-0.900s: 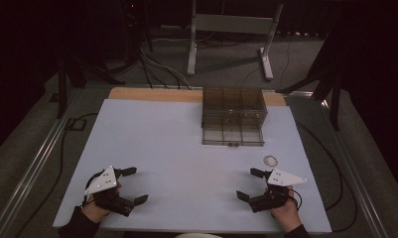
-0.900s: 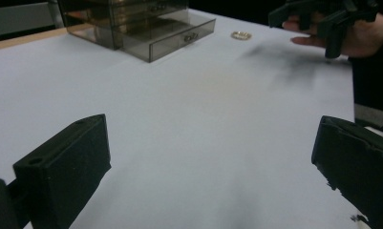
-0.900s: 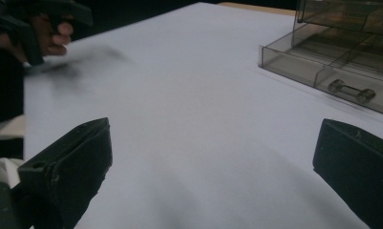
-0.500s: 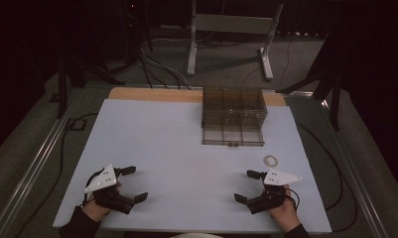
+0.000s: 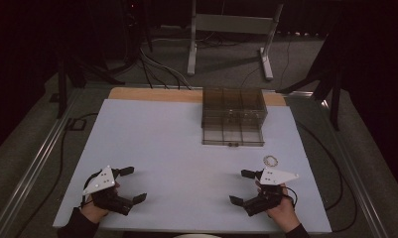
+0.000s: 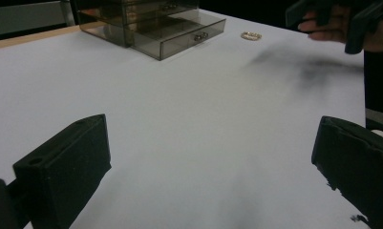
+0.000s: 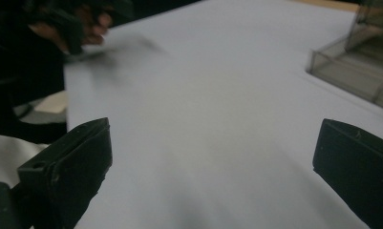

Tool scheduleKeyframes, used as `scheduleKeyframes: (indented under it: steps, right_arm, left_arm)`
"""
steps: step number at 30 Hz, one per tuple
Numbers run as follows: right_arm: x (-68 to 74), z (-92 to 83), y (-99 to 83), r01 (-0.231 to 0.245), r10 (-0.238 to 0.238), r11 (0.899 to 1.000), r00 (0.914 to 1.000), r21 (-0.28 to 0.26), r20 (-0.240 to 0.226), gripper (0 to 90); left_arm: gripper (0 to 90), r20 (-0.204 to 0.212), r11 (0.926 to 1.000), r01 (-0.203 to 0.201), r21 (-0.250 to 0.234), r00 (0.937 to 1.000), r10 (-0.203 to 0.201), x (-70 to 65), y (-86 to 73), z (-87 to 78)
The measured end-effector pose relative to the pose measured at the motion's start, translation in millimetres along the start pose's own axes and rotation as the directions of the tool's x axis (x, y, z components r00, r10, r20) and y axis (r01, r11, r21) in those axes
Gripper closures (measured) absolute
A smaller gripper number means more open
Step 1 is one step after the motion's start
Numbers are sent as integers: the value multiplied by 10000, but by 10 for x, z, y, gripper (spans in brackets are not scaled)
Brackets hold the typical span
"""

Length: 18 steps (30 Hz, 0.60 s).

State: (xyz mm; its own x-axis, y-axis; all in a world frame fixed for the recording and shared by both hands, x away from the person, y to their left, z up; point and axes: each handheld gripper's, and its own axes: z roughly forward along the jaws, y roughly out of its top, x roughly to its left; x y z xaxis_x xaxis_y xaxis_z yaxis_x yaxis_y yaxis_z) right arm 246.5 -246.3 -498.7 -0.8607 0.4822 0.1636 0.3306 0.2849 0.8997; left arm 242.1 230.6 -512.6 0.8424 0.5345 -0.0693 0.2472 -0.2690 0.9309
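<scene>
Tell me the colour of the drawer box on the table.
Smoky, see-through brown-grey; the drawer box shows best in the left gripper view.

Your left hand-held gripper (image 5: 129, 184) sits low at the near left of the bench (image 5: 186, 148), jaws spread wide with nothing between them, pointing inward toward the other. Your right hand-held gripper (image 5: 242, 187) mirrors it at the near right, jaws wide apart and empty. Both forearms enter from the near edge.

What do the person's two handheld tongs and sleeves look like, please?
Both the left tongs and right tongs are black, with two blocky flat-faced jaws. Each carries a pale grey three-cornered plate with small dots on top. A thin black cable trails from the right one. The sleeves are dark.
</scene>
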Motion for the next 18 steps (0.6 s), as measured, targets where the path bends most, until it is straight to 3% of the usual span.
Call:
scheduleKeyframes:
  steps: [10,18]
  right_arm:
    - [93,-65,230,338,-333,9984,9994,-449,119,0]
    - [39,-127,343,478,-440,9957,9978,-792,493,0]
  left_arm:
    - [4,56,10000,15,-68,10000,-14,13,0,0]
    - [4,114,9999,78,-94,9999,-77,16,-8,6]
